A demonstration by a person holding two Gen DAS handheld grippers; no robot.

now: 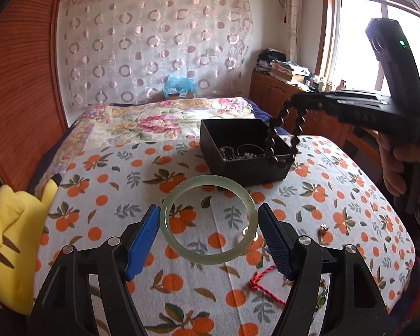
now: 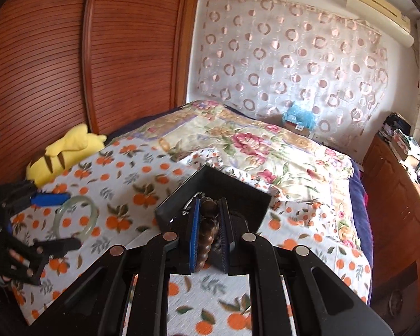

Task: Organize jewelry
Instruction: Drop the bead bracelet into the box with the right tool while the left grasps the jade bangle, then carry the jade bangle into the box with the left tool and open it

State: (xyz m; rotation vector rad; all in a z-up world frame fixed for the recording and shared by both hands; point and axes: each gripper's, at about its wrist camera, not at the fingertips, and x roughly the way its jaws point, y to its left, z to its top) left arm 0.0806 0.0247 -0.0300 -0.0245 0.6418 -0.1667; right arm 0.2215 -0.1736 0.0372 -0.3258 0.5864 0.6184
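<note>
Bed: I see a cloth with an orange-fruit print [image 1: 103, 184] spread over the near part, and a floral quilt [image 1: 154, 120] behind it.
Plush toy: a yellow one [image 1: 11, 240] lies at the left edge of the cloth, against the wooden wardrobe [image 1: 19, 84].
Box: the open black box [image 1: 245, 151] stands on the cloth, well ahead of my left gripper; silvery pieces and small beads lie in a heap inside it.
Left gripper: my left gripper [image 1: 210, 218] is spread wide, with its blue pads [image 1: 141, 245] pressing the two sides of the pale green jade bangle [image 1: 210, 219]. In the right wrist view the bangle [image 2: 75, 215] sits between the two fingers, clear of the cloth.
Right gripper: my right gripper [image 2: 209, 224] is nearly pressed together, pinching the dark wooden bead bracelet [image 2: 208, 224]. In the left wrist view the bracelet [image 1: 284, 134] hangs as a loop from the fingertips, over the right near corner of the box.
Hand: a hand [image 1: 403, 165] grips the right gripper's handle at the right edge.
Red cord: a twisted red cord [image 1: 261, 282] lies on the cloth just beside my left gripper's right finger.
Small pieces: a clear ring [image 1: 249, 233] lies on the cloth seen through the bangle, and a tiny metallic piece [image 1: 324, 228] lies to its right; I cannot tell what that one is.
</note>
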